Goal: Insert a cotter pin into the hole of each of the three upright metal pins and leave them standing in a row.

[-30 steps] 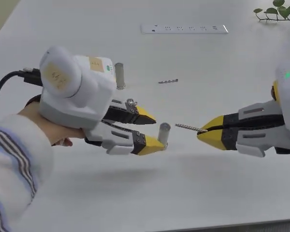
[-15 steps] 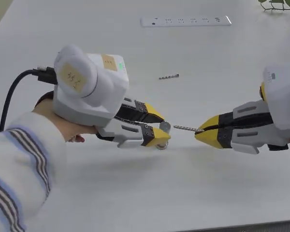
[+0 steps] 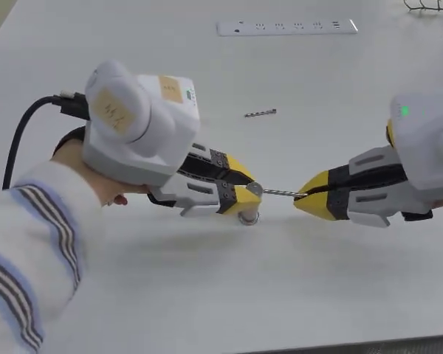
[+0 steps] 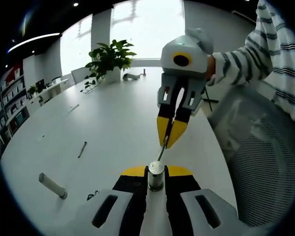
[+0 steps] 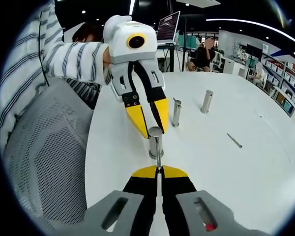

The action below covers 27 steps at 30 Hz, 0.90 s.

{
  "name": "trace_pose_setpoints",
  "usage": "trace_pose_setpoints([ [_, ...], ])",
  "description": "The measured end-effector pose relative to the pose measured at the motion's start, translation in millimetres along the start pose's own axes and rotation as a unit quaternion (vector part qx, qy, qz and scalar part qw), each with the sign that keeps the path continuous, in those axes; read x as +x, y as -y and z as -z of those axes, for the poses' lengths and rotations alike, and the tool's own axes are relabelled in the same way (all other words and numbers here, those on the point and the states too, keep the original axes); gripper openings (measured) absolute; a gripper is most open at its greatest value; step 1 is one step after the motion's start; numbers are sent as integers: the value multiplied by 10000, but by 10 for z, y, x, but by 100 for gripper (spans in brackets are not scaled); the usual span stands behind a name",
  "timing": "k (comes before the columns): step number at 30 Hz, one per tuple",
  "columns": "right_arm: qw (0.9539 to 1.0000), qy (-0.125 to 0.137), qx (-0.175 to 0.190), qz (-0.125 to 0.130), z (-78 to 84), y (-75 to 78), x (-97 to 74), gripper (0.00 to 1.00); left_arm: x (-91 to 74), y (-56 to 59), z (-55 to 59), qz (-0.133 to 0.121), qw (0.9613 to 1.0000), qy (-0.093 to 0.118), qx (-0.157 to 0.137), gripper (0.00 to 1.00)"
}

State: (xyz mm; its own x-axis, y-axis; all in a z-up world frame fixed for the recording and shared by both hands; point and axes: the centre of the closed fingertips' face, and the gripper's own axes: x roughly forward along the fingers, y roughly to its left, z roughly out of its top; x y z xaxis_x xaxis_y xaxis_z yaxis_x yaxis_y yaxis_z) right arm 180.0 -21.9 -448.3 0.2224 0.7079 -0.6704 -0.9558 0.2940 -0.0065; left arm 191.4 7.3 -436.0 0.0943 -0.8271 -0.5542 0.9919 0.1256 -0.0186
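Left gripper (image 3: 244, 190) clamps metal pin (image 5: 155, 142). Right gripper (image 3: 299, 199) pinches cotter pin (image 3: 279, 193), tip at metal pin top. Risk: off-axis push misses hole, bends cotter pin.

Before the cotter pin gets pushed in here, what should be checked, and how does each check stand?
1. Is the left gripper shut on the metal pin? Ok.
2. Is the metal pin upright with its base on the table? Ok.
3. Is the right gripper shut on the cotter pin? Ok.
4. Is the cotter pin tip lined up with the hole? Cannot tell: the tip meets the metal pin near its top, but the hole itself is not visible.
5. Are the other two pins standing? Ok, seen in the right gripper view.
6. Is a spare cotter pin lying on the table? Ok.
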Motion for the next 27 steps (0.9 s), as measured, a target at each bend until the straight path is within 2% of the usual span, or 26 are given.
trace_pose_setpoints([
  [7, 9998, -122, -130, -37, 11, 42, 35, 0, 3, -3, -1, 23, 10000, -23, 55, 9],
  [15, 9994, -213, -246, -91, -35, 42, 108, 0, 2, -10, 0, -11, 10000, -9, -64, 9],
  [27, 9989, -185, -389, -207, -152, -6, 262, 0, 2, -16, 0, -13, 9999, -7, -127, 9],
])
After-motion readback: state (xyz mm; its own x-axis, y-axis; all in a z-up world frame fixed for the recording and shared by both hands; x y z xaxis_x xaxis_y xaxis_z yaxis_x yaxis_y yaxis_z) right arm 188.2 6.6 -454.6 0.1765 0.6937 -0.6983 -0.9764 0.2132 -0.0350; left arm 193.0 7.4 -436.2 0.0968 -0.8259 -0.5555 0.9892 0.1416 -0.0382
